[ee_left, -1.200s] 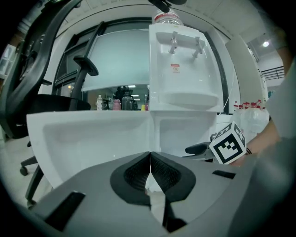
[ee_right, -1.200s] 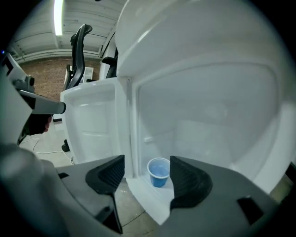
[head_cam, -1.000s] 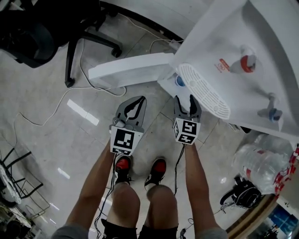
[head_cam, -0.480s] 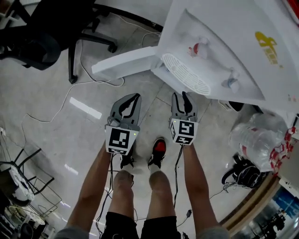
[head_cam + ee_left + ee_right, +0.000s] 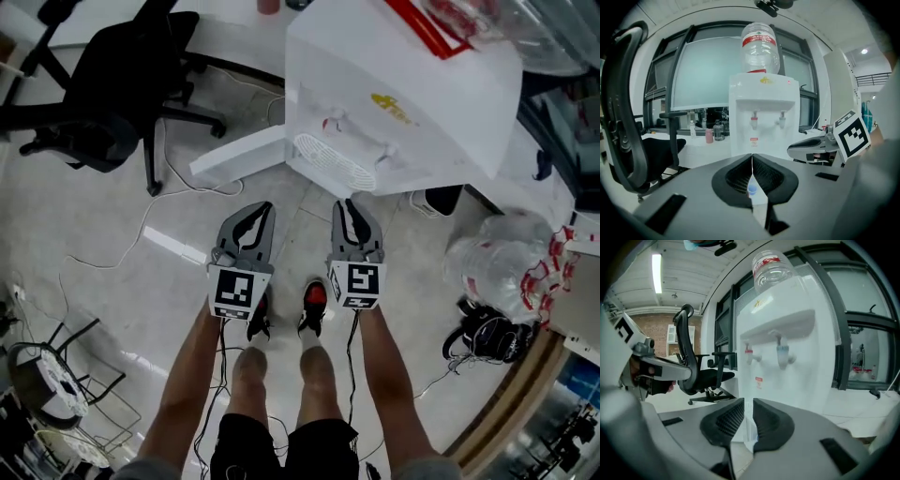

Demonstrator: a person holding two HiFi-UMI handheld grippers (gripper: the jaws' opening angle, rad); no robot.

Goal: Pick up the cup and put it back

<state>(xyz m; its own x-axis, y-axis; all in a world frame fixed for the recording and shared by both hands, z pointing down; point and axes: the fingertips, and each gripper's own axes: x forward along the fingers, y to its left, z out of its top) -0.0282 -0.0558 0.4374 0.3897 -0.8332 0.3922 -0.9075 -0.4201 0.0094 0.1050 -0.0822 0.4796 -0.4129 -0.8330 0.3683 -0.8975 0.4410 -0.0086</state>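
The dispenser [image 5: 403, 94] stands straight ahead of both sets of jaws and well apart from them, with a bottle [image 5: 760, 47] on top. A chair [image 5: 103, 122] sits off to the left of my left gripper [image 5: 261, 212]. That gripper's jaws are pressed together with nothing in them. My right gripper [image 5: 347, 206] is closing, with only a narrow slit left and nothing between the pads. The blue cup [image 5: 752, 190] shows far beyond the left jaws, low at the dispenser's front. Neither gripper holds it.
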